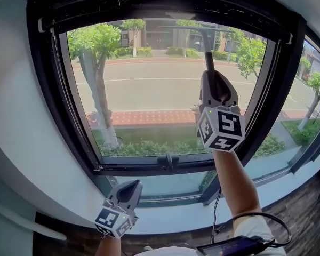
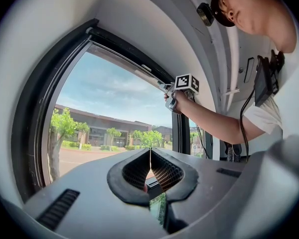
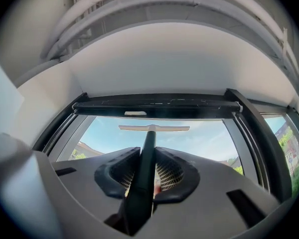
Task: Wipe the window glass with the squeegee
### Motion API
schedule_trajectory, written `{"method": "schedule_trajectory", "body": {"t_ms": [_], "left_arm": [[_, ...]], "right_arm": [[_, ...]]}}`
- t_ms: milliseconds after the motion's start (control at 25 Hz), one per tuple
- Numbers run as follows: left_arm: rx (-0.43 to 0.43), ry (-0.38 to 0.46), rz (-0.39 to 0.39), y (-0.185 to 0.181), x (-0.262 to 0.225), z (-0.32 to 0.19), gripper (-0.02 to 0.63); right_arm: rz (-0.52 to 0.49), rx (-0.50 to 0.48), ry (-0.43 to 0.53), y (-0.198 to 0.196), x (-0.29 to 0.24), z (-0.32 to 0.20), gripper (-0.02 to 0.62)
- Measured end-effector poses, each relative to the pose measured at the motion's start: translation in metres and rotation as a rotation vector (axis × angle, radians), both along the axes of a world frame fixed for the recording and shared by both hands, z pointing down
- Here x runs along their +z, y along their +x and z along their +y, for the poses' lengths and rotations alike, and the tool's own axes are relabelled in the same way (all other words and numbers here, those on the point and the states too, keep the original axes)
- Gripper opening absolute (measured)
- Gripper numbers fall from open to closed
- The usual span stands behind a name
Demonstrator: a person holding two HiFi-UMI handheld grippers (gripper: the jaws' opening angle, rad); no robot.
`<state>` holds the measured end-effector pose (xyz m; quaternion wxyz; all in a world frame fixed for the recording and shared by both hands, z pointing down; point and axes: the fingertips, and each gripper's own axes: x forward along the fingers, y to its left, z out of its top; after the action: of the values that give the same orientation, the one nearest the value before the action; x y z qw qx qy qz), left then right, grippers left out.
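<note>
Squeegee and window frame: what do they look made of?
Squeegee: dark matte handle, probably plastic; pale straight head, rubber or metal, unclear. Window frame: black with a dull sheen, likely painted metal.

Strong daylight pours through the window (image 1: 165, 89); its black frame (image 1: 45, 89) loses detail against it. Wall (image 1: 18, 121) evenly lit, no hard shadows. Heavy fisheye bowing everywhere, black corners in both gripper views. Left claw (image 2: 150, 152) and right claw (image 3: 147, 151) backlit, grey, soft up close.
</note>
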<state>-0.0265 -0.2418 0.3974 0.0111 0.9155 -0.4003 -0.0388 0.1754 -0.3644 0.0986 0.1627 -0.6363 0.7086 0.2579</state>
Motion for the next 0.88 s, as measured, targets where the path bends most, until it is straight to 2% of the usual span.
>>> {"method": "schedule_trajectory", "body": {"t_ms": [200, 440, 880], "left_arm": [[0.005, -0.001, 0.005, -0.003, 0.003, -0.006, 0.020], [0.006, -0.011, 0.013, -0.003, 0.008, -0.015, 0.019], [-0.013, -0.016, 0.016, -0.010, 0.010, -0.018, 0.018]], "right_arm": [[0.027, 0.023, 0.030, -0.002, -0.020, -0.015, 0.098], [-0.081, 0.024, 0.033, 0.007, -0.027, -0.026, 0.098], [-0.063, 0.038, 0.009, -0.001, 0.003, -0.030, 0.098]]}}
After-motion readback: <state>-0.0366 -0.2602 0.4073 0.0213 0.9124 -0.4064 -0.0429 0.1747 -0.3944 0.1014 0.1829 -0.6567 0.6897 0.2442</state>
